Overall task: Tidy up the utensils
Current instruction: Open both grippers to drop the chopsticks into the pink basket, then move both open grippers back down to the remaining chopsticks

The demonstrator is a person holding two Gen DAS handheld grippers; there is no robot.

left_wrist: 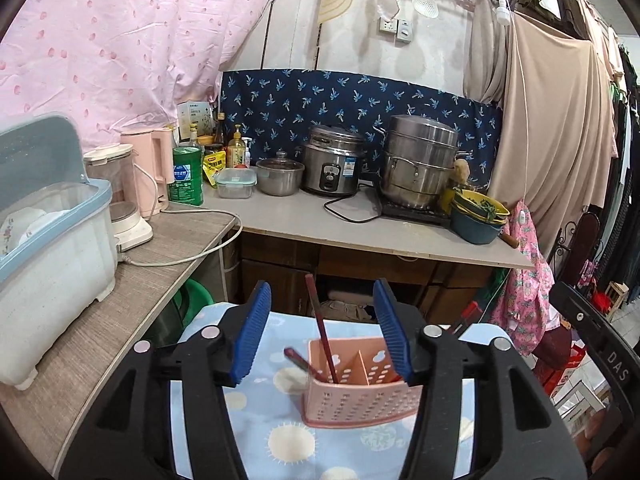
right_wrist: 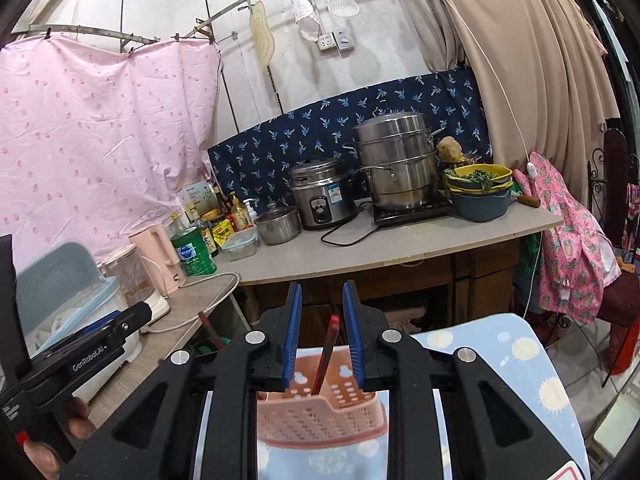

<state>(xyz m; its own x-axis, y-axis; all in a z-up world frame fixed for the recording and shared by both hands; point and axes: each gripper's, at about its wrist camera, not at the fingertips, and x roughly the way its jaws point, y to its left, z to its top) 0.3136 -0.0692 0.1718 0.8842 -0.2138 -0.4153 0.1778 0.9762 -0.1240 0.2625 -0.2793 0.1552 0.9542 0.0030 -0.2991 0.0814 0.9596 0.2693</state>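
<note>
A pink perforated utensil basket (left_wrist: pixel 360 404) (right_wrist: pixel 320 416) with an inner divider stands on a table under a blue cloth (left_wrist: pixel 280 440). A dark red chopstick (left_wrist: pixel 322 328) leans upright in its left compartment, between the wide-apart blue pads of my left gripper (left_wrist: pixel 322 292), and neither pad touches it. A second, blurred red utensil (left_wrist: pixel 298 360) lies at the basket's left rim. In the right wrist view a red utensil handle (right_wrist: pixel 329 348) stands in the basket between the narrowly parted pads of my right gripper (right_wrist: pixel 322 286), with a gap on both sides.
A counter (left_wrist: pixel 360 228) behind holds a rice cooker (left_wrist: pixel 334 166), a steel steamer pot (left_wrist: pixel 420 164), stacked bowls (left_wrist: pixel 478 216) and bottles. A dish box (left_wrist: pixel 52 232) and kettle (left_wrist: pixel 150 172) sit on the left shelf. A hand (right_wrist: pixel 76 420) holds the left gripper's body (right_wrist: pixel 100 344).
</note>
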